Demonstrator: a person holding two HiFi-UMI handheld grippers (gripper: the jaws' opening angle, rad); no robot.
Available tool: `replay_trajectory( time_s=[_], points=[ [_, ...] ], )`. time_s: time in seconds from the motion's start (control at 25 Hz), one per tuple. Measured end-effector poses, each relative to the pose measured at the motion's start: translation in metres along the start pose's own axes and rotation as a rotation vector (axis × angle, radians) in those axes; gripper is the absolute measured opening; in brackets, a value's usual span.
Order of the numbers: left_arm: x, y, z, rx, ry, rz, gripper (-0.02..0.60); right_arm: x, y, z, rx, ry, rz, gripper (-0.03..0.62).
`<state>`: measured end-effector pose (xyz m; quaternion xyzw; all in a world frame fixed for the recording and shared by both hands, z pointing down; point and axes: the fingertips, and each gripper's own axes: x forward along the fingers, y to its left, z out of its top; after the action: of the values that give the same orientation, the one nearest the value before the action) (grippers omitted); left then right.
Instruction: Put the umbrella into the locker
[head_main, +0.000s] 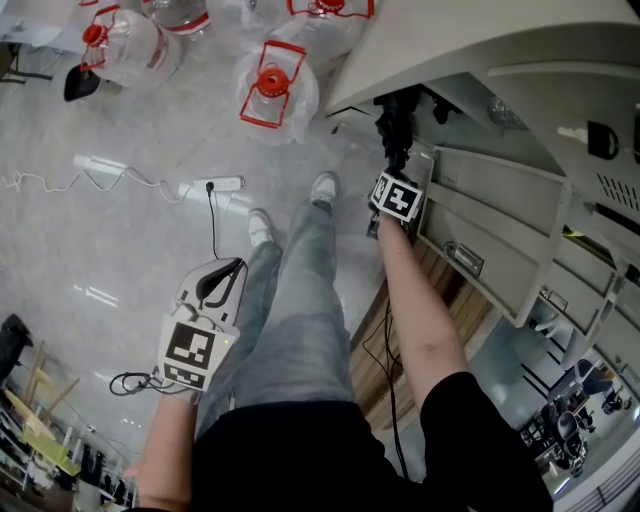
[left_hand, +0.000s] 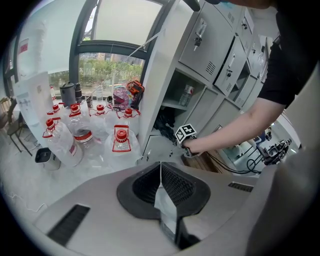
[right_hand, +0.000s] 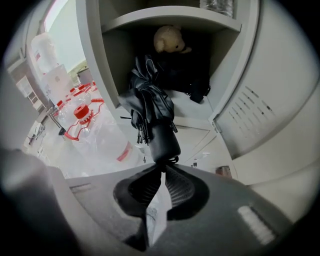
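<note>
Along the right edge of the head view runs the grey locker (head_main: 520, 90) bank. One low compartment stands open above a pale floor (head_main: 120, 220) crowded with big water bottles (head_main: 275, 90).

The umbrella (right_hand: 150, 110) lies tilted across that compartment's front edge. Its far end is inside, near a pale soft toy (right_hand: 169, 39) and some dark things at the back that I cannot make out. Its handle hangs out over the floor. It is black and folded but not bound tight: the cloth bunches in loose pleats, a few rib tips poke out at one side, and the handle is a smooth, stubby cylinder with a small loop at its end.

The right gripper (right_hand: 161, 167) points steeply down at it. Its jaws are drawn almost together on the very end of the handle, seemingly on that loop. The left gripper (left_hand: 160, 165) hangs by the person's side over the floor, jaws pressed together with nothing between them.

The likeliest trouble is the hold. A pinch so far out on a smooth handle or thin loop gives little control, so the umbrella may swing, twist or slip free when pushed. It would then slide off the front edge onto the floor by the bottles. The loose cloth and rib tips could also snag on the edge or on the dark things inside, leaving it half out.
</note>
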<state>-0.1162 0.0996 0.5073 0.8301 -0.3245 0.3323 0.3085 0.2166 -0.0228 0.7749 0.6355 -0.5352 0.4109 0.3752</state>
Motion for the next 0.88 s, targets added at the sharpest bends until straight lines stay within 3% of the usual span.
replay_trajectory(
  time_s=[0.4,0.88],
  points=[
    [0.006,-0.003,0.002,-0.004,0.007,0.000,0.011,0.003,-0.051,0.012,0.004,-0.012,-0.072,0.018],
    [0.013,-0.001,0.007,-0.003,0.015,-0.007,0.011,0.010,-0.089,0.029,0.080,-0.005,-0.137,0.014]
  ],
)
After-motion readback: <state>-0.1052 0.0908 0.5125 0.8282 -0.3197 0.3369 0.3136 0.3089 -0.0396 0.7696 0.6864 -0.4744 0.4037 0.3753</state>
